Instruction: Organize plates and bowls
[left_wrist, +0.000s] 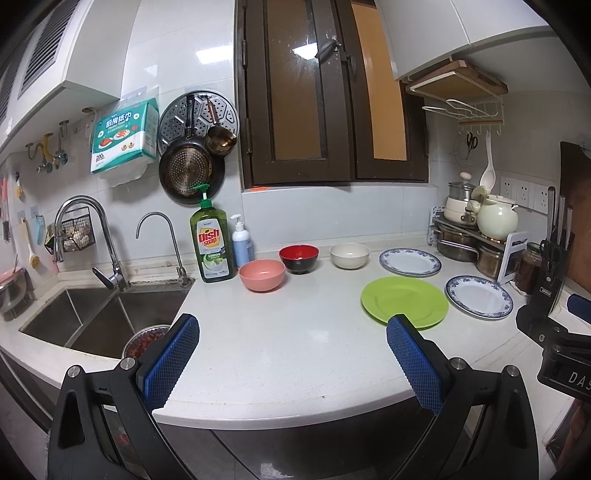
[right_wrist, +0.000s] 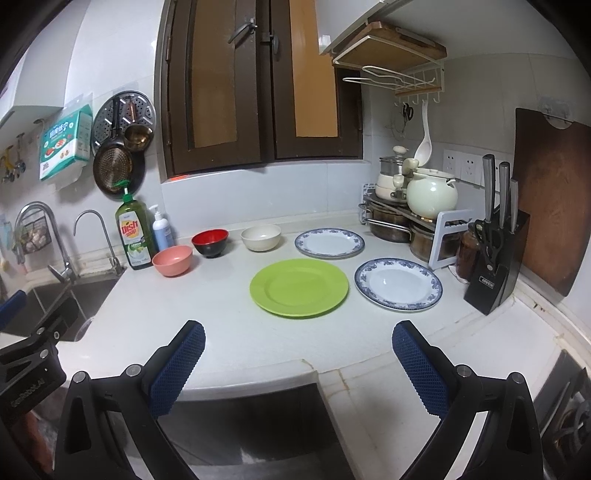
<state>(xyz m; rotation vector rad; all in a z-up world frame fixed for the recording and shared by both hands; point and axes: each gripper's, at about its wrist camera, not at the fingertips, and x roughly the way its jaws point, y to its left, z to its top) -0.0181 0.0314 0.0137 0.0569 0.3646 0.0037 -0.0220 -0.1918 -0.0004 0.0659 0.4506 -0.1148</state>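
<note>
Nothing stacked yet: both the left gripper (left_wrist: 291, 354) and right gripper (right_wrist: 297, 360) hang wide apart above the desk (right_wrist: 229, 343) edge, so I'd pinch the green plate (right_wrist: 299, 287) by its near rim, lift level, then nest the pink bowl (right_wrist: 172, 260).

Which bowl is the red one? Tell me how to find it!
Look at the white counter under the brown window. Three bowls sit in a row near the back wall; the red bowl is the middle one, between the pink bowl and the cream bowl. Only it is black outside.
</note>
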